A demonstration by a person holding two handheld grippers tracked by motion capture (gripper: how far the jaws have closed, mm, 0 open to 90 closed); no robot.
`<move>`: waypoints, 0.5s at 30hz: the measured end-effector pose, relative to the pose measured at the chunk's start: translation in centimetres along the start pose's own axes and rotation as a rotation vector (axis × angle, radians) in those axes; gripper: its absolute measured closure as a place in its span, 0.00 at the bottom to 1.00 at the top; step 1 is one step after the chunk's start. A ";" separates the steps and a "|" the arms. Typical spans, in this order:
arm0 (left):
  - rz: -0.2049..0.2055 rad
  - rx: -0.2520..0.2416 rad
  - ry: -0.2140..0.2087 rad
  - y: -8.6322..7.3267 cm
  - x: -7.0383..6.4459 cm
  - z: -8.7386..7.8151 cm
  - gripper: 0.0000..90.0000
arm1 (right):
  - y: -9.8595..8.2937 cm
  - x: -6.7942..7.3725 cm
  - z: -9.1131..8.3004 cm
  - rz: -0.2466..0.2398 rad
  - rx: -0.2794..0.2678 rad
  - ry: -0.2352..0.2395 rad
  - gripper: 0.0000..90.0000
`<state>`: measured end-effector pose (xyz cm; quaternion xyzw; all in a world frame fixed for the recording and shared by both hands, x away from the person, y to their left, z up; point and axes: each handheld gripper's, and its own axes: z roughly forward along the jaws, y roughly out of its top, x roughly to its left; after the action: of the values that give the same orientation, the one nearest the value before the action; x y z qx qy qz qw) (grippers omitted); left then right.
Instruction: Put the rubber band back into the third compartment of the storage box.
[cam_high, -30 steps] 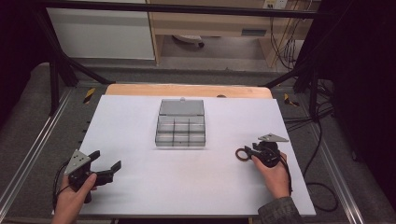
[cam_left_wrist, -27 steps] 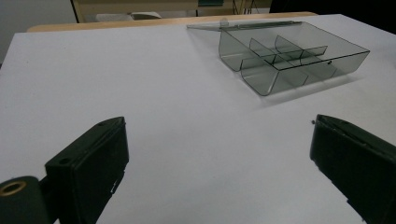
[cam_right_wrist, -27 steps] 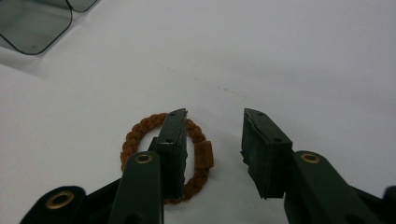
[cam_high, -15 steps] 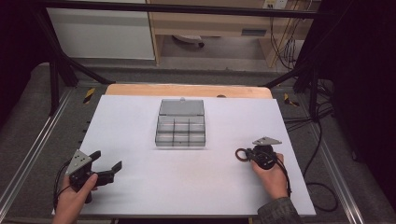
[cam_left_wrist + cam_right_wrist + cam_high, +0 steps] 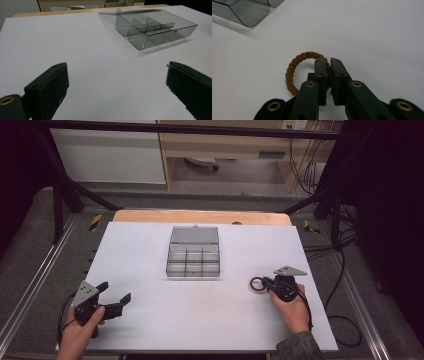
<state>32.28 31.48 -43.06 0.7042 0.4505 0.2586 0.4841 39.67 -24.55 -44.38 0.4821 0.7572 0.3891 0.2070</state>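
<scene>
White sheet-covered table [image 5: 200, 320]: bears everything listed below; a bare wooden edge shows at its far side.

Smoke-grey clear plastic organiser box [image 5: 194, 258]: lid laid open flat toward the far edge, tray split into small compartments, none visibly filled. Sits at the table's middle. From the right tongs it lies forward and to the left, apart from them; in the right gripper view a corner of it shows at upper left [image 5: 244, 12].

Left tongs [image 5: 116, 300]: near-left corner of the table, held in the person's left hand [image 5: 80, 330]. Jaws spread wide with nothing between them, aimed across the sheet toward the box [image 5: 155, 27]. Farther from the ring than the other pair.

Right tongs [image 5: 264, 283]: near-right part of the table, in the right hand [image 5: 291, 307], pointing left. Jaws pressed nearly together, pinching the band of the ring at its right side [image 5: 328, 72].

Brown braided cord ring [image 5: 298, 71]: small loop, lying about flat at table level, its open hoop reaching left of the jaw tips [image 5: 257, 284]. Whether it rests on the sheet or is just lifted cannot be told. Judged next move: carry forward-left to a compartment.
</scene>
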 end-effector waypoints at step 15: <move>0.008 0.006 0.000 -0.1 -0.1 0.0 0.05 | 1.4 3.2 -0.4 -0.010 -0.099 0.140 0.94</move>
<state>32.21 31.44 -43.12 0.7075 0.4483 0.2590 0.4810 38.76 -21.53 -42.78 0.4389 0.7521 0.4578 0.1791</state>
